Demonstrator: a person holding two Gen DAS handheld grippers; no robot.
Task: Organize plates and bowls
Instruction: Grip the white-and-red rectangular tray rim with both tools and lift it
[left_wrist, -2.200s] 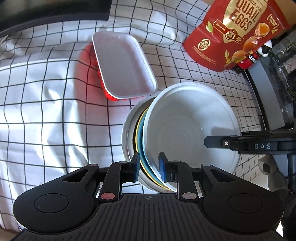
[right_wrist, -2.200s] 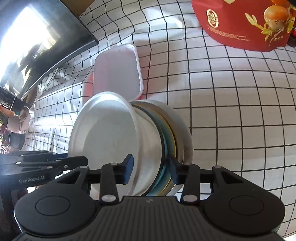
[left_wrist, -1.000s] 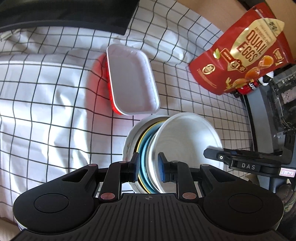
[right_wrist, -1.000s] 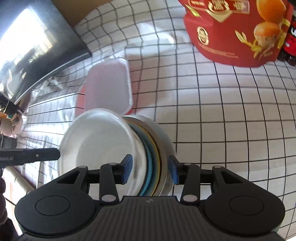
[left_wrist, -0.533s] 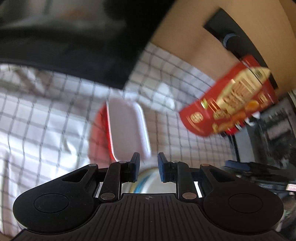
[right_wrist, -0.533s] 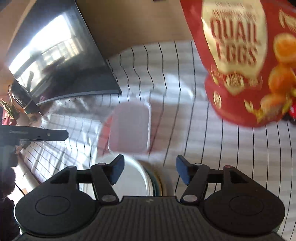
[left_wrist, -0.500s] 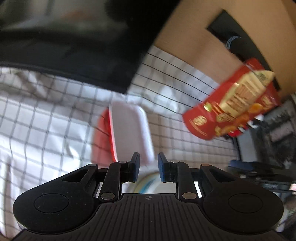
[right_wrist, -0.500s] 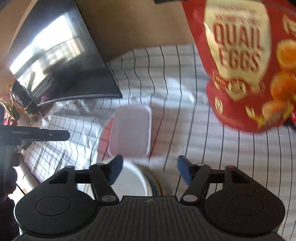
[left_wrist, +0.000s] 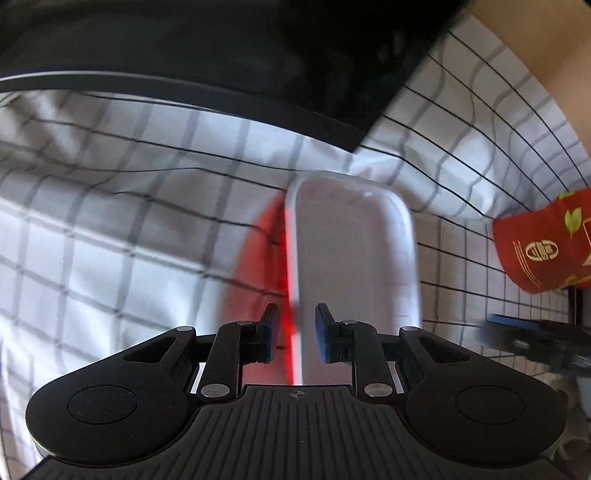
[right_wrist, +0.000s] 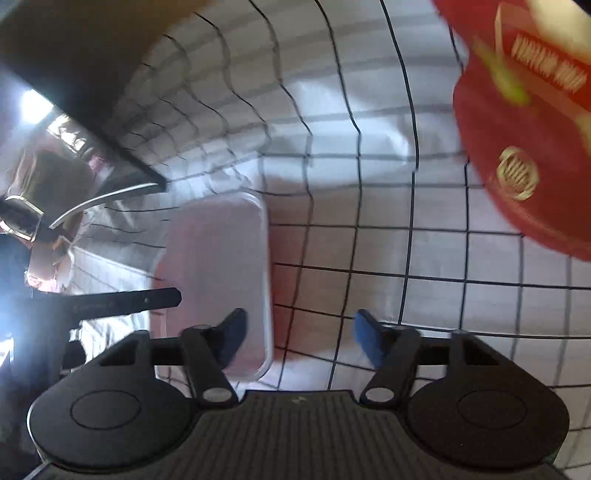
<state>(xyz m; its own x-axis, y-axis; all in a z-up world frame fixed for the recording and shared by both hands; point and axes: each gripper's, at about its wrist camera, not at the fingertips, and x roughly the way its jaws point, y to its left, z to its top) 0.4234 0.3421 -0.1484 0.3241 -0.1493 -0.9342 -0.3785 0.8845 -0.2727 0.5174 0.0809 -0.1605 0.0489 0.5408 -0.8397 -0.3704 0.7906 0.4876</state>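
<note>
A white rectangular tray with a red underside (left_wrist: 354, 266) lies on the checked cloth (left_wrist: 110, 258). My left gripper (left_wrist: 295, 332) hovers over the tray's near left rim. Its jaws stand narrowly apart and are opening; the rim shows between the pads without being pressed. In the right wrist view the same tray (right_wrist: 218, 273) lies left of centre. My right gripper (right_wrist: 300, 332) is at the tray's near right corner, its jaws wide and closing, with the rim just inside the left fingertip (right_wrist: 236, 330). The stack of round plates and bowls is out of view.
A red snack bag (right_wrist: 517, 147) stands to the right on the cloth, also seen in the left view as the bag (left_wrist: 543, 251). A dark flat screen (left_wrist: 221, 55) lies along the far side behind the tray. The other gripper's arm (right_wrist: 110, 301) reaches in from the left.
Both grippers let go of the stacked round dishes and moved forward and down to the rectangular tray. The stack dropped out of view. The right jaws spread wide, then narrowed.
</note>
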